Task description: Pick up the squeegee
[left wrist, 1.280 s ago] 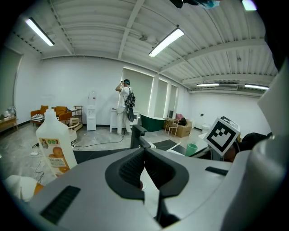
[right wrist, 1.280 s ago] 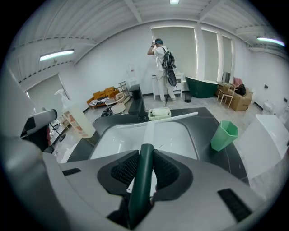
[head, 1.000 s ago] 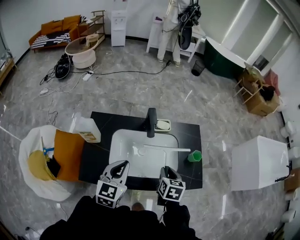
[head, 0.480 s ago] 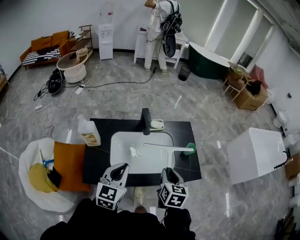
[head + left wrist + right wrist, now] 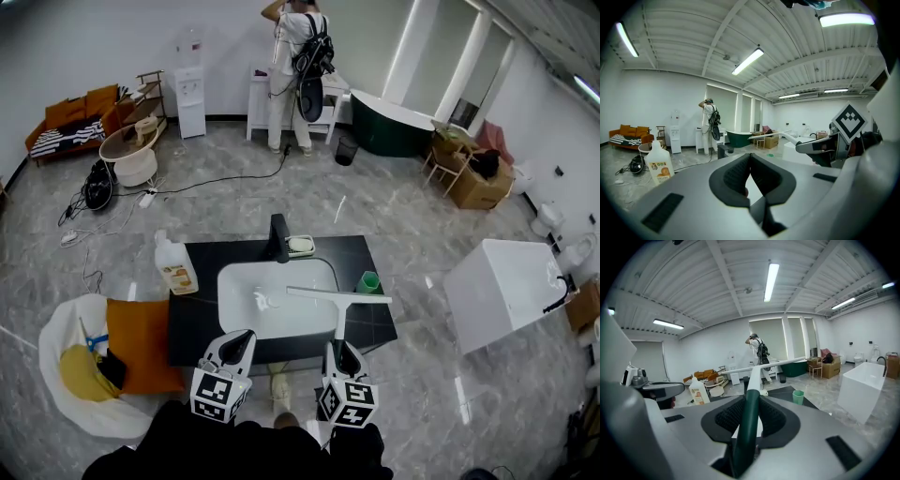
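The squeegee (image 5: 337,296) has a long white blade and a dark green handle. My right gripper (image 5: 339,349) is shut on that handle and holds it above the white sink basin (image 5: 225,281). In the right gripper view the green handle (image 5: 746,437) runs up between the pads of the right gripper (image 5: 749,416) to the white blade (image 5: 764,365). My left gripper (image 5: 242,339) hangs beside it at the counter's front edge, with its jaws together on nothing. The left gripper view shows the left gripper (image 5: 750,164) with its pads touching and no object between them.
On the black counter (image 5: 375,323) stand a black faucet (image 5: 278,238), a soap dish (image 5: 300,245), a green cup (image 5: 368,281) and a detergent bottle (image 5: 174,266). A white bag (image 5: 66,375) lies on the floor at the left, a white box (image 5: 506,286) at the right. A person (image 5: 295,56) stands far back.
Both grippers have risen and drawn back from the sink. The squeegee has come up off the basin in the right gripper, and the counter looks smaller and farther off.
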The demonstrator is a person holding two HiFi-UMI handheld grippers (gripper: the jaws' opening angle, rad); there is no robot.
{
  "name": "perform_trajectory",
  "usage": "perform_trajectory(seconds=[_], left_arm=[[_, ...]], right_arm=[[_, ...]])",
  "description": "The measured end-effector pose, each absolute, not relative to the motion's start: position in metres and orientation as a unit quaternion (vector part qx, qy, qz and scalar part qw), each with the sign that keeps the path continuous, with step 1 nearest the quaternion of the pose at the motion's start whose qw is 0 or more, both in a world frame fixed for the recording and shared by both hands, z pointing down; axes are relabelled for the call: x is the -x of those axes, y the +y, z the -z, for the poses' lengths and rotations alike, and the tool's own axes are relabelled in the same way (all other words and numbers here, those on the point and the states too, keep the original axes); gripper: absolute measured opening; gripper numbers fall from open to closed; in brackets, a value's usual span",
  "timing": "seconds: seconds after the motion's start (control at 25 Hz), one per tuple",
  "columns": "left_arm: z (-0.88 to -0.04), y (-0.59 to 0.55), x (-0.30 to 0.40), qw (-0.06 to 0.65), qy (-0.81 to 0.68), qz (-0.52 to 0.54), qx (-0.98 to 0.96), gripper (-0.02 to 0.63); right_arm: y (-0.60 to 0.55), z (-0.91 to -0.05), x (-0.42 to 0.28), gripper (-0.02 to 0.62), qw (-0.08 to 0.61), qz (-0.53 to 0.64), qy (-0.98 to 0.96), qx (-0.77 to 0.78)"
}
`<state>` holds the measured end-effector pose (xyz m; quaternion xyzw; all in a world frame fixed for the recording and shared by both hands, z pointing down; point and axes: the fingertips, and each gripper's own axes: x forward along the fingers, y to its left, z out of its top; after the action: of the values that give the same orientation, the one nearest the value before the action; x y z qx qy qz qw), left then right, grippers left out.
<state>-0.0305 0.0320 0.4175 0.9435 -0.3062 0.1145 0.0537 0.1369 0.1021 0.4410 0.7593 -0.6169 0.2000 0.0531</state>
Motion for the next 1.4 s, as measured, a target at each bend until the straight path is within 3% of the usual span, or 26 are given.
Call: perform_trajectory(seconds=[0.28,1.4], left_arm=[[-0.422,0.062,0.037,0.052,-0.289,-0.120,-0.948,0.023],[-0.417,0.059,0.033,0.045,-0.279,-0.126,-0.951,0.023]], right_arm=[[0.140,-0.433,-0.122,0.112,0.027,-0.168,-0.618,-0.768],[0.134,-0.434,-0.116,0.114,0.032,-0.172,-0.622,-0.763]])
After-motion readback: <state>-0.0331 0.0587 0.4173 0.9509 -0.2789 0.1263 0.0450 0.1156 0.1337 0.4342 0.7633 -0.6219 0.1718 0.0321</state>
